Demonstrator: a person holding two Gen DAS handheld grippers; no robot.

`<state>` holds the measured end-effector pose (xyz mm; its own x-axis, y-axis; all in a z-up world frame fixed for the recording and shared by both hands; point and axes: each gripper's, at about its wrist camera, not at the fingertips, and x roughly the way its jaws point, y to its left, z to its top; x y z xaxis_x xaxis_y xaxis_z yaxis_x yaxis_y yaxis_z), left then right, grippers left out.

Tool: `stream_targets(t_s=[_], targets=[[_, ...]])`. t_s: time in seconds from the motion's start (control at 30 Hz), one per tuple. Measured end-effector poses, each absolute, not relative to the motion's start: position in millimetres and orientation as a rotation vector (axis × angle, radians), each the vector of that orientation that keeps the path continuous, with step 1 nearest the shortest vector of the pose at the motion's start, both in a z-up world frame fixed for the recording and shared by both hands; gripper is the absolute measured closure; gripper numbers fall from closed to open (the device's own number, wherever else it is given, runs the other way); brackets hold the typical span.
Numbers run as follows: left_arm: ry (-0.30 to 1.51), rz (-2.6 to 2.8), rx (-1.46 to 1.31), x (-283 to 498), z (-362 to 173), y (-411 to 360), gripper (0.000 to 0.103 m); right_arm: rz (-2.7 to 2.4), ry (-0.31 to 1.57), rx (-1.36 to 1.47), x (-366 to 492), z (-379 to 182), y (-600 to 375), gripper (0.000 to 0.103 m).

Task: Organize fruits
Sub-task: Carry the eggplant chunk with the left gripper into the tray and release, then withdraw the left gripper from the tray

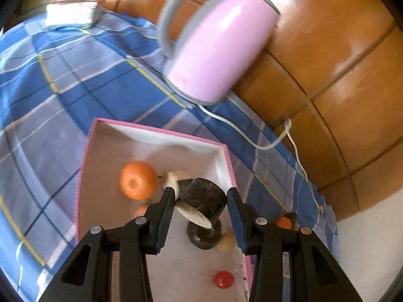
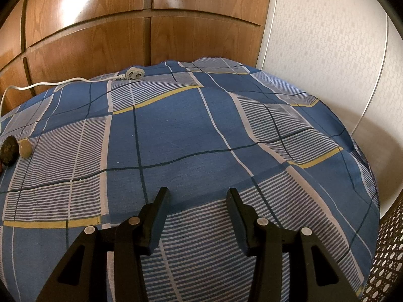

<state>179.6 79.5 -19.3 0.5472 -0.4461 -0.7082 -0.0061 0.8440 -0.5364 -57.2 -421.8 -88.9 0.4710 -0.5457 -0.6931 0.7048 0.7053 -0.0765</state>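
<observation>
Hovering over pink box, left gripper wide, dark cylinder between, axis tilted, pale end nearest camera, right gripper wide.

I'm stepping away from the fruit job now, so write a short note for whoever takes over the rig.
Left hand-held gripper: open over the pink box; a dark cut piece sits between its fingers, not clamped.
Right hand-held gripper: open, nothing in it, above the plaid cloth.
In the box: orange, red fruit, another dark piece.
Left to do: a dark round fruit and a tan one lie on the cloth in the right wrist view; box them.
</observation>
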Motion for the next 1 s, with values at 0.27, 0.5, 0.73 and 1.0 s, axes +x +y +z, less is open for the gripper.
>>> stream_targets(t_s=[0.27, 0.5, 0.73, 1.0], targets=[[0.995, -0.264, -0.434, 201.3, -33.0, 54.2, 0.06, -0.774, 0.758, 0.23, -57.5, -88.8, -422.1, 0.056], [0.967, -0.252, -0.418, 195.4, -30.5, 53.4, 0.052, -0.775, 0.758, 0.229, -57.5, -88.8, -422.0, 0.056], [0.924, -0.135, -0.365, 172.1, -19.0, 61.7, 0.052, -0.774, 0.759, 0.227, -58.2, -88.8, -422.7, 0.056], [0.859, -0.09, -0.302, 136.0, -5.9, 67.5, 0.041, -0.775, 0.759, 0.227, -58.2, -88.9, -422.6, 0.056]])
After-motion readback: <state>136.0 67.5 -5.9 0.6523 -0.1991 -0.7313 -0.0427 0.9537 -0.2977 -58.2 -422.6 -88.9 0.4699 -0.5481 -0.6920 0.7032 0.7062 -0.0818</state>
